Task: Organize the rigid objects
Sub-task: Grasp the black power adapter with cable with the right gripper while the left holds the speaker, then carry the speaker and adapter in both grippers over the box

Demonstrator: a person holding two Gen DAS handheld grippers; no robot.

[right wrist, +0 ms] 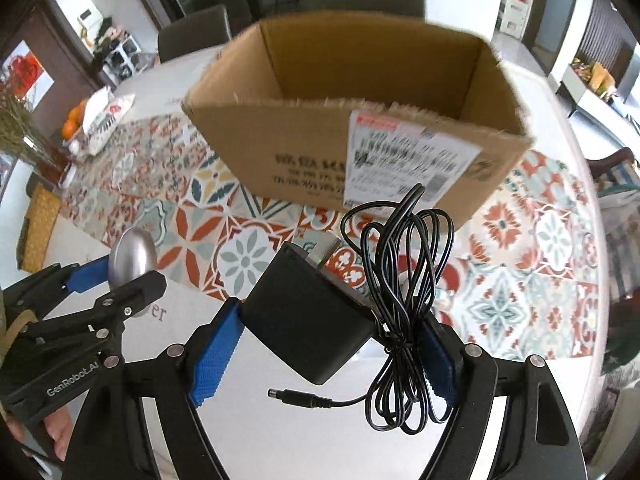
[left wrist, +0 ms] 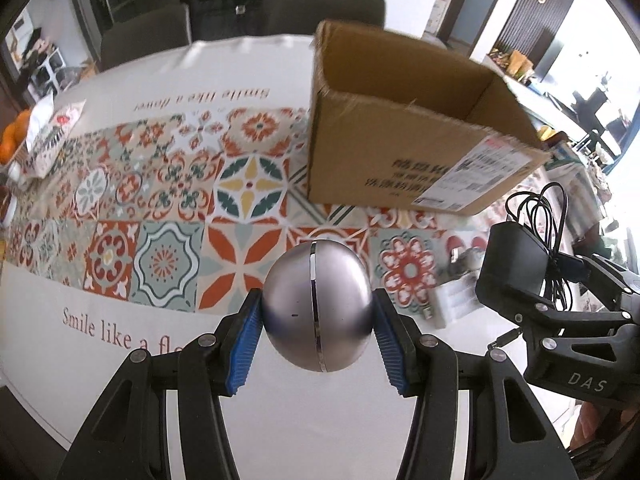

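Note:
My left gripper (left wrist: 317, 320) is shut on a silver egg-shaped object (left wrist: 316, 306), held above the table; it also shows in the right wrist view (right wrist: 131, 255). My right gripper (right wrist: 326, 344) is shut on a black power adapter (right wrist: 308, 320) with its bundled black cable (right wrist: 404, 288) hanging at the right finger; the adapter also shows in the left wrist view (left wrist: 514, 268). An open cardboard box (left wrist: 408, 128) stands ahead on the patterned cloth, and in the right wrist view (right wrist: 360, 120) I see no objects inside it.
The round table (left wrist: 280, 412) carries a patterned tile cloth (left wrist: 168, 184). A white plastic item (left wrist: 456, 300) lies on the cloth right of my left gripper. A snack bag (left wrist: 48, 136) and oranges (left wrist: 12, 136) sit at the far left edge. Dark chairs (left wrist: 324, 8) stand behind the table.

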